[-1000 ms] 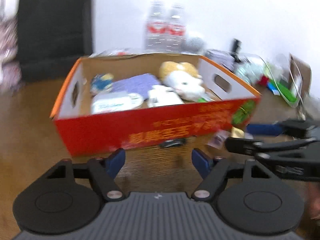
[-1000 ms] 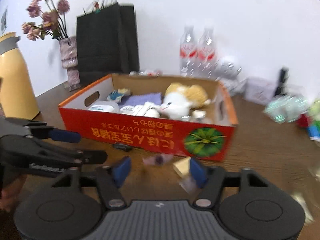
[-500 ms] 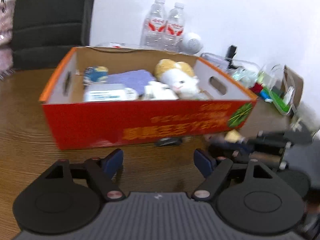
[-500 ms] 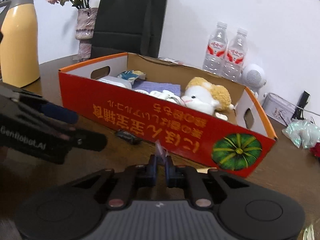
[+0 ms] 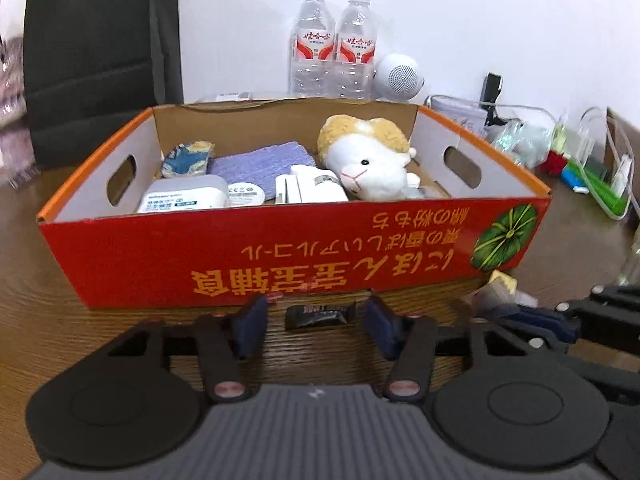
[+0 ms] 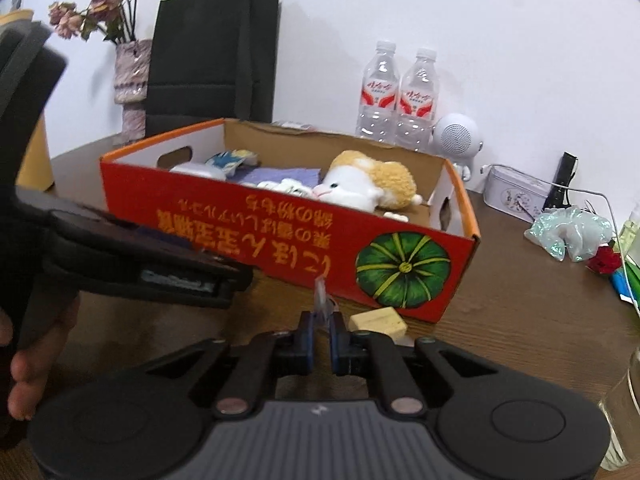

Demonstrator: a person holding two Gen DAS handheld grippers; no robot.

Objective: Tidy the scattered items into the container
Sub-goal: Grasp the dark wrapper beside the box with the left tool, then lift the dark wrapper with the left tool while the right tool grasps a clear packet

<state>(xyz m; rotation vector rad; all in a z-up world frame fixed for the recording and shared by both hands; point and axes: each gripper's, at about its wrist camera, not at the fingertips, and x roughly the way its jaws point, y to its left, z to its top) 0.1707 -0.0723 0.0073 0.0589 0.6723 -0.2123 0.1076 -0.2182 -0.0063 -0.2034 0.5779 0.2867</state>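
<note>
I'm looking over a dark wood-grain table [image 5: 60, 312] w/ a white wall behind. Going L to R: dried flowers in a pale vase [image 6: 130, 72] are sitting far left by the wall, w/ a tall black paper bag [image 6: 212, 60] just beside them. The red cardboard box [image 5: 280, 256] is taking up the middle of the table, orange rim, hand-holes in both ends. Inside, a white case, a blue-purple cloth [image 5: 260, 164] and a plush sheep [image 5: 368, 160] are lying packed close together. Behind the box, two water bottles [image 5: 334, 44] are standing upright against the wall, w/ a round white speaker [image 5: 400, 76] just to their R. Further R, clutter is piling up near the table edge: a tin, crumpled plastic, sth red and green.

My left gripper [image 5: 314, 320] is hovering low in front of the box; its jaws are closing, approx. a third open, w/ a dark candy wrapper [image 5: 320, 314] lying on the table between the fingers, pads not touching it yet. My right gripper [image 6: 322, 330] is clamped tight on a small clear wrapper [image 6: 320, 294] sticking up between the pads, just in front of the box's pumpkin print. A yellowish block [image 6: 378, 320] is lying on the table just R of it, near the box's corner.
</note>
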